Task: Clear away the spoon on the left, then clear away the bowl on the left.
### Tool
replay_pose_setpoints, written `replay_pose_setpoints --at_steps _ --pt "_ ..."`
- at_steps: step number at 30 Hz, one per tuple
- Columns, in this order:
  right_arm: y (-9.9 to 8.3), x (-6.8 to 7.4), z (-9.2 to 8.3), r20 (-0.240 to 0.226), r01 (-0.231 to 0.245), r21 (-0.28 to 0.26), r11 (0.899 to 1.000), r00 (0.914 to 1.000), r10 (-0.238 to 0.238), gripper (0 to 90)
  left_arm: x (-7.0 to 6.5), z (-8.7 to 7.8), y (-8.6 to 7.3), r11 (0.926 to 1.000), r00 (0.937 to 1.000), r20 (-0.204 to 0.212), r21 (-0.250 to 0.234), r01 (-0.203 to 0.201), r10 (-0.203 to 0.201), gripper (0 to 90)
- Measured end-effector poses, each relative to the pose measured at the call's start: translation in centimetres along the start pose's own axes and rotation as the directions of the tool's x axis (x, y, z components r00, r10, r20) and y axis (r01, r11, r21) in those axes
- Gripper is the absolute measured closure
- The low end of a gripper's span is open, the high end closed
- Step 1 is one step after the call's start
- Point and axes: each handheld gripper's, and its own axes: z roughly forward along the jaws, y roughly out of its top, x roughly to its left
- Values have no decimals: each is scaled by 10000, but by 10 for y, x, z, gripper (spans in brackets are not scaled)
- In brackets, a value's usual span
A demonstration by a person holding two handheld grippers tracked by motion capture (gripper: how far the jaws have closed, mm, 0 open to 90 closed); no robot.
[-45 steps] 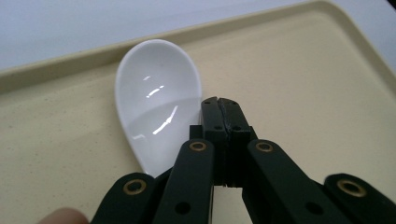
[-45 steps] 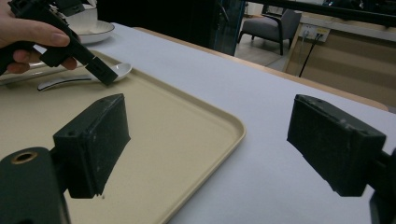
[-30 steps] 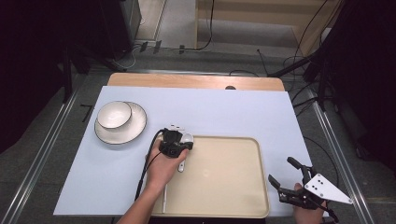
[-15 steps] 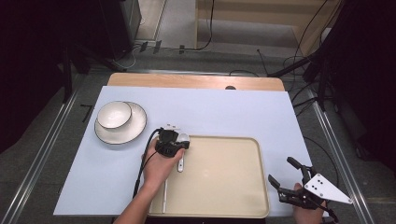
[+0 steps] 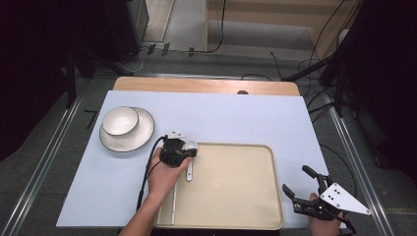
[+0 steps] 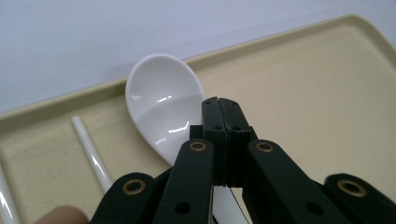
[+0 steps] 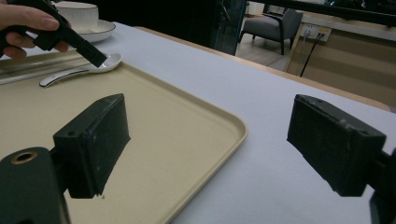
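Since a second ago our left gripper point(image 5: 183, 147) has crept a little toward the bowl point(image 5: 120, 120) end of the tray point(image 5: 268, 162), so we judge the spoon point(image 6: 163, 105) is just being picked up. Its jaws are shut tight on the spoon's neck. The spoon is glossy white china, lying at the tray's far left corner, its scoop facing up. Our right gripper point(image 5: 301, 189) hovers off the tray's right edge, jaws wide apart, holding nothing.
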Motion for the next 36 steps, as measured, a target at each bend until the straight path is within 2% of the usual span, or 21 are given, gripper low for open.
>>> replay_pose_setpoints --at_steps 1,2,3,5,6,7,8,9,10,11,12,13,14,16,17,20,25,30,36 --pt "0 0 0 7 5 4 10000 10000 -5 132 2 -4 0 9997 9994 320 -233 -105 112 843" --pt "0 0 0 7 5 4 10000 10000 -5 132 2 -4 0 9997 9994 320 -233 -105 112 805" --pt "0 0 0 5 9 2 10000 10000 -9 132 3 -5 0 9995 9989 450 -281 -150 163 805" --pt "0 0 0 -5 25 18 10000 10000 -25 132 3 -8 0 9977 9970 613 -517 -447 479 709" --pt "0 0 1 -6 23 11 10000 10000 -23 132 3 -12 0 9972 9954 748 -490 -567 602 667" --pt "0 0 1 -21 38 4 10000 10000 -38 132 3 -14 1 9974 9938 947 -464 -545 588 659" --pt "0 0 1 -29 42 12 10000 10000 -42 132 3 -17 2 9977 9923 1125 -496 -469 523 608" --pt "0 0 1 -28 44 9 10000 10000 -44 132 4 -19 3 9976 9915 1172 -449 -523 572 552" --pt "0 1 1 -25 42 -3 10000 10000 -42 132 4 -21 3 9975 9915 1159 -461 -541 592 421" --pt "0 1 1 -25 42 -3 10000 10000 -42 132 5 -23 4 9973 9909 1196 -464 -572 624 421" --pt "0 1 1 -39 78 -3 10000 10000 -78 132 6 -25 6 9967 9887 1293 -390 -716 761 273" --pt "0 1 1 -39 78 -3 10000 10000 -78 132 6 -25 6 9967 9887 1293 -390 -716 761 201" --pt "1 1 1 -40 85 -1 10000 10000 -85 132 6 -26 6 9958 9884 1229 -290 -865 895 201" --pt "1 1 1 -43 84 7 10000 10000 -84 132 6 -28 6 9929 9862 1158 -221 -1168 1186 58" --pt "1 1 1 -39 86 13 10000 10000 -86 132 7 -29 5 9915 9835 1262 -265 -1275 1299 0" --pt "1 1 1 -35 83 5 10000 10000 -83 132 10 -33 5 9923 9870 1030 -272 -1210 1232 0" --pt "0 1 0 -21 60 -4 10000 10000 -60 132 19 -44 5 9929 9890 1063 -712 -958 1031 0" --pt "1 0 0 9 91 -35 10000 10000 -91 132 26 -53 4 9900 9895 761 -791 -1171 1231 0" --pt "1 1 1 44 64 -79 9999 10000 -63 132 39 -67 4 9891 9927 603 -1107 -972 1043 0"
